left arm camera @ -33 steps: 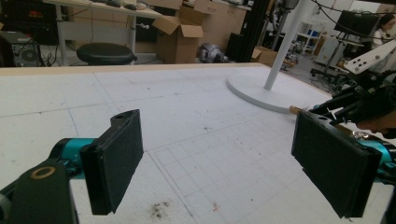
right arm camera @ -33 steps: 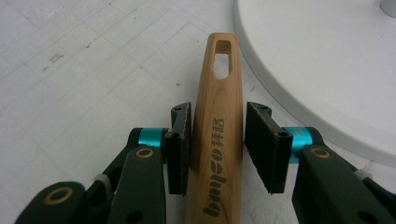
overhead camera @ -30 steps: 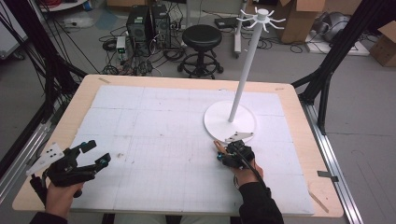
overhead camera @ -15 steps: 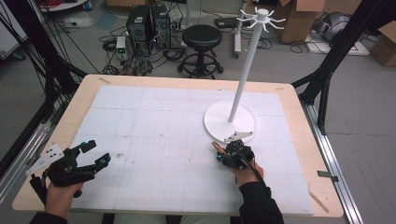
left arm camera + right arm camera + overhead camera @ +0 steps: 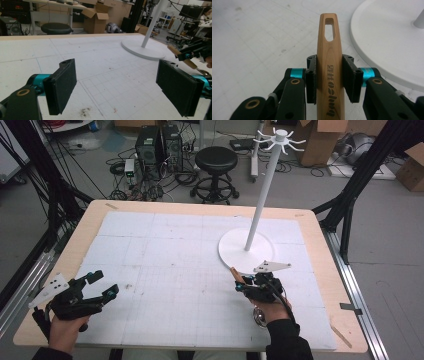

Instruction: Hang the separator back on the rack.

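the right gripper [image 5: 329, 80] is clamping its fingers [image 5: 310, 80] on a wooden handle [image 5: 329, 62], long axis pointing ahead toward the white stand [image 5: 246, 251], whose base is lying just beyond the tip, right of the worktop's [image 5: 150, 210] centre. the left gripper [image 5: 97, 287] is idling wide open near the front-left corner, well apart.

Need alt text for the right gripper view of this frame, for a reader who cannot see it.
The right gripper is shut on a wooden handle, its black fingers pressing both sides just below a slotted hanging hole. The handle points away over the white table, with the round white stand base to its right.
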`<state>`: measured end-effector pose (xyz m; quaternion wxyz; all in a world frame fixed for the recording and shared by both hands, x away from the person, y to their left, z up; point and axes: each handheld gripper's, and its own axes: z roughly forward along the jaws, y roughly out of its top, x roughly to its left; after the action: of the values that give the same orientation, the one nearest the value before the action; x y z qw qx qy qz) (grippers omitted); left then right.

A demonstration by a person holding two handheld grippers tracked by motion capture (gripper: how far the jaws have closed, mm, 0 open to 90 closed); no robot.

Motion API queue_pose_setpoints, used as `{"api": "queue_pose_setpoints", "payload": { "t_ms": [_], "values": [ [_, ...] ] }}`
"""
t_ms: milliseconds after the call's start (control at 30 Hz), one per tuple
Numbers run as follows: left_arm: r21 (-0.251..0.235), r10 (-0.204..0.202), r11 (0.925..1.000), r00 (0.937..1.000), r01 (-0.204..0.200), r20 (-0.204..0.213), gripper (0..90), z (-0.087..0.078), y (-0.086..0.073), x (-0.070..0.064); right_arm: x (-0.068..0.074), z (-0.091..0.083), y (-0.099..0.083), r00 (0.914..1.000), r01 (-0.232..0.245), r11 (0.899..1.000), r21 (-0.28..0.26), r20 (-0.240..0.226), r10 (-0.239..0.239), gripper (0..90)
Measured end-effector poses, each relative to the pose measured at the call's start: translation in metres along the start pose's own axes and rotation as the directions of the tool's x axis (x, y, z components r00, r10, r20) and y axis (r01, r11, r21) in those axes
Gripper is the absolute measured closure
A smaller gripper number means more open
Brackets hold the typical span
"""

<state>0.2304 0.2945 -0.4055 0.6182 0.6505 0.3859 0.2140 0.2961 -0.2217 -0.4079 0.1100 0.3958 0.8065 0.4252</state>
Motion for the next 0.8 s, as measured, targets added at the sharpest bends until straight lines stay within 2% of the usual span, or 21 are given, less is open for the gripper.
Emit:
{"api": "queue_pose_setpoints", "payload": {
  "t_ms": [200, 400, 467, 567, 700, 800],
  "values": [
    [0.005, 0.004, 1.0000, 1.0000, -0.004, 0.000, 17.1, 0.001, 0.000, -0.001, 0.001, -0.017, 0.001, 0.9987, -0.006, 0.997, -0.074, -0.051, 0.003, 67.3],
    [0.000, 0.002, 1.0000, 1.0000, -0.002, 0.007, 17.1, 0.001, 0.000, -0.002, 0.013, -0.024, 0.006, 0.9922, 0.023, 0.992, -0.123, -0.119, -0.038, 67.3],
    [-0.008, 0.002, 1.0000, 1.0000, -0.002, 0.003, 16.9, 0.000, 0.001, -0.003, 0.019, -0.024, 0.010, 0.9860, 0.033, 0.988, -0.149, -0.157, -0.057, 67.2],
    [-0.021, -0.010, 0.9997, 0.9998, 0.010, 0.016, 16.7, -0.001, 0.003, -0.004, 0.029, -0.024, 0.015, 0.9764, 0.045, 0.984, -0.174, -0.200, -0.080, 67.2],
    [-0.018, -0.009, 0.9998, 0.9980, 0.010, 0.063, 16.7, 0.001, 0.007, -0.007, 0.041, -0.022, 0.022, 0.9607, 0.060, 0.977, -0.205, -0.254, -0.112, 67.2],
    [-0.012, -0.007, 0.9999, 0.9918, 0.009, 0.128, 17.3, 0.004, 0.009, -0.012, 0.049, -0.021, 0.027, 0.9464, 0.068, 0.971, -0.231, -0.293, -0.136, 67.2]
  ]
}}
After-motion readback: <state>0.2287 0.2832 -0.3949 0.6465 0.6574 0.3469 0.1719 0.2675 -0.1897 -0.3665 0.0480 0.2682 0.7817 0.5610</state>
